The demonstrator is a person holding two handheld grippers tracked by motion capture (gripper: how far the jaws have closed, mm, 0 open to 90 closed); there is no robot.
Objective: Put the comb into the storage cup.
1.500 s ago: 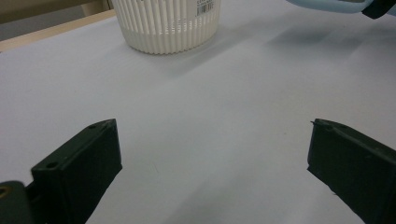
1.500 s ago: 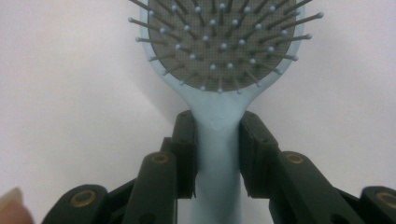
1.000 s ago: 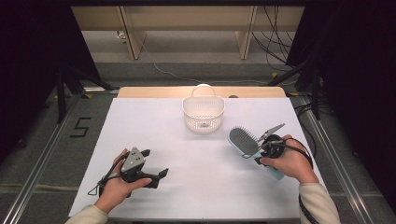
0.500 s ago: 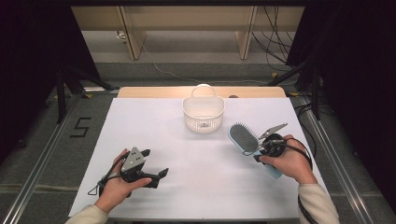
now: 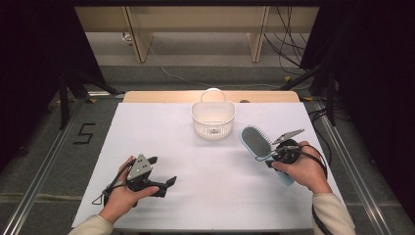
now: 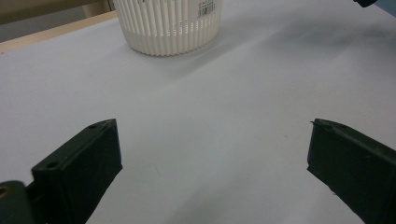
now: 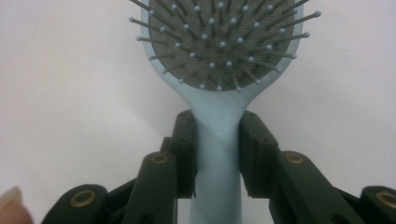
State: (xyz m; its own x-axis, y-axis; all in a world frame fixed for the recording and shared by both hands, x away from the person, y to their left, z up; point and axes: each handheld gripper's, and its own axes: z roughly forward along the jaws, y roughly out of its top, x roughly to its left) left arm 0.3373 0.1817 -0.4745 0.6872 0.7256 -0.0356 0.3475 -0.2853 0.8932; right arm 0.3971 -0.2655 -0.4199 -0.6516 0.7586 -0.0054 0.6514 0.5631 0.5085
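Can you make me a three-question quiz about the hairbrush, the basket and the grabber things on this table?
1. Where does the white basket stand?
A. at the far middle of the table
B. beside the left hand
C. on the floor

2. What colour is the hairbrush?
A. red
B. light blue
C. yellow

3. How do the jaws of the left gripper stand?
A. shut on the basket
B. shut on the brush
C. wide open with nothing between them

Answers: 1 A, the high view shows it by the table's far edge. 2 B, its handle and frame are pale blue. 3 C, only the bare white table lies between them, while the right gripper grips the brush's handle.
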